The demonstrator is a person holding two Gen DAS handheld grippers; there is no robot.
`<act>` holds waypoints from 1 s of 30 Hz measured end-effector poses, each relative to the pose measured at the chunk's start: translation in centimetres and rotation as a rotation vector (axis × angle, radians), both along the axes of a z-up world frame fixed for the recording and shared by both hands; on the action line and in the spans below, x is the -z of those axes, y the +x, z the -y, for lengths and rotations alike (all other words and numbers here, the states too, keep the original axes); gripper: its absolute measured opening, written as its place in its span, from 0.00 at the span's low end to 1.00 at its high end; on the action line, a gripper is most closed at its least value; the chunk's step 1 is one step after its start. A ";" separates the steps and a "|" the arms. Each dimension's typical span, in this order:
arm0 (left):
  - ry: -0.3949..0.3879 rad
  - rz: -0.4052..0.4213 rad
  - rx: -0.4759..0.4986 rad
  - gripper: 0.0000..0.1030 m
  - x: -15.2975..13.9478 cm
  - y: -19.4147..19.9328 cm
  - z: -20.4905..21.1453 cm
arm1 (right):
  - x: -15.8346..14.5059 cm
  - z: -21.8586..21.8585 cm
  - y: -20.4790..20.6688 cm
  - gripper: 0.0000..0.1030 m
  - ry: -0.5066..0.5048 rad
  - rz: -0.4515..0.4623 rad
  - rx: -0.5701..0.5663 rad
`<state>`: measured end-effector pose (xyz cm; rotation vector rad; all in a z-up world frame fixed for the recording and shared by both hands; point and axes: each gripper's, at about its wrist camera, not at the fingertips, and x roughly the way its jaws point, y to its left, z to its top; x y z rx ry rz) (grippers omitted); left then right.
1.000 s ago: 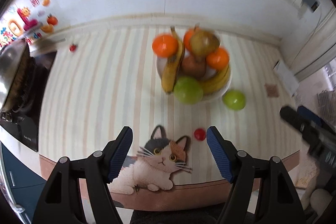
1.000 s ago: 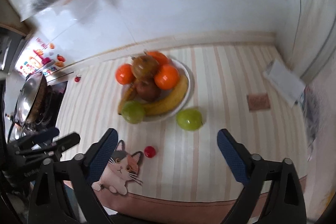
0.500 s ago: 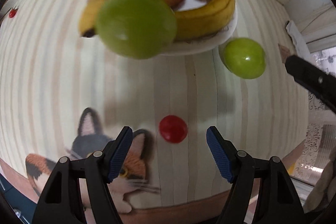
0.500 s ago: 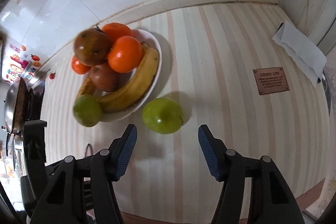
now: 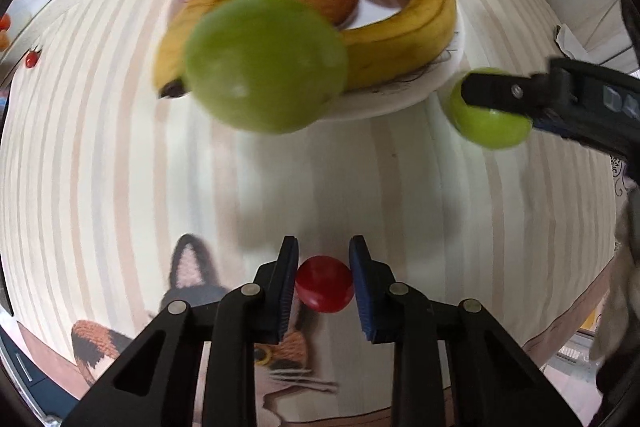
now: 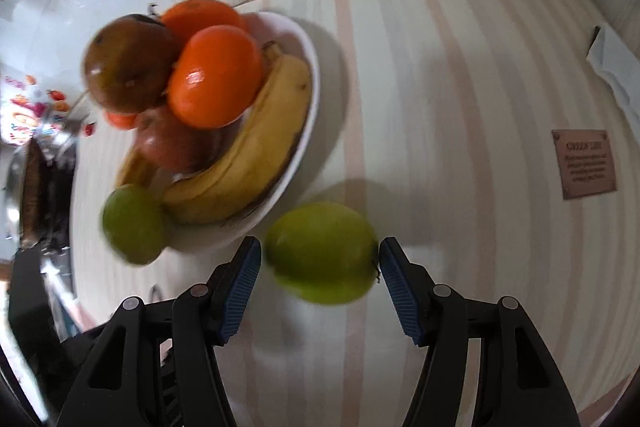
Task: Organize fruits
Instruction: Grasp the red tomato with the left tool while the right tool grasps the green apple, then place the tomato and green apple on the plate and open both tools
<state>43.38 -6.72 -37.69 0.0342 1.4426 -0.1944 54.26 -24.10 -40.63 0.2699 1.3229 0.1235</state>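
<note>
My left gripper points straight down and is shut on a small red tomato lying on the striped tablecloth. Beyond it stands a white bowl heaped with oranges, a red apple, bananas and a large green apple at its front rim. A second green apple lies on the cloth beside the bowl. My right gripper straddles this apple, its jaws opening. The right pad sits at the apple's skin and a narrow gap shows at the left pad. The left wrist view shows the right gripper's finger across that apple.
A cat picture is printed on the cloth near the table's front edge. A brown label card and white paper lie to the right. Another small red fruit sits far left, near a stove. A wall runs behind.
Both grippers came down toward the table. The left jaws closed on the red tomato. The right gripper moved forward until the loose green apple sat between its jaws.
</note>
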 end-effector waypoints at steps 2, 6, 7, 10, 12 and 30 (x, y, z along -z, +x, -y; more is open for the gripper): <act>-0.006 0.000 -0.012 0.23 -0.5 -0.6 -1.1 | 0.0 -0.2 0.2 0.63 -0.015 0.019 -0.011; -0.027 0.004 -0.039 0.23 -1.9 -1.2 -2.9 | 0.2 -1.0 0.3 0.63 -0.040 0.026 -0.051; -0.032 0.007 -0.051 0.23 -2.3 -1.3 -3.4 | 0.3 -1.0 0.3 0.63 -0.039 0.029 -0.053; -0.063 0.016 -0.084 0.23 -3.6 -1.5 -4.9 | 0.6 -1.1 0.5 0.63 -0.022 0.027 -0.036; -0.095 0.019 -0.108 0.23 -4.6 -0.9 -5.6 | 0.2 -0.7 0.4 0.62 -0.017 0.031 -0.021; -0.243 0.147 -0.190 0.23 -12.6 7.9 -11.0 | -7.2 -4.0 0.0 0.62 0.137 0.161 -0.061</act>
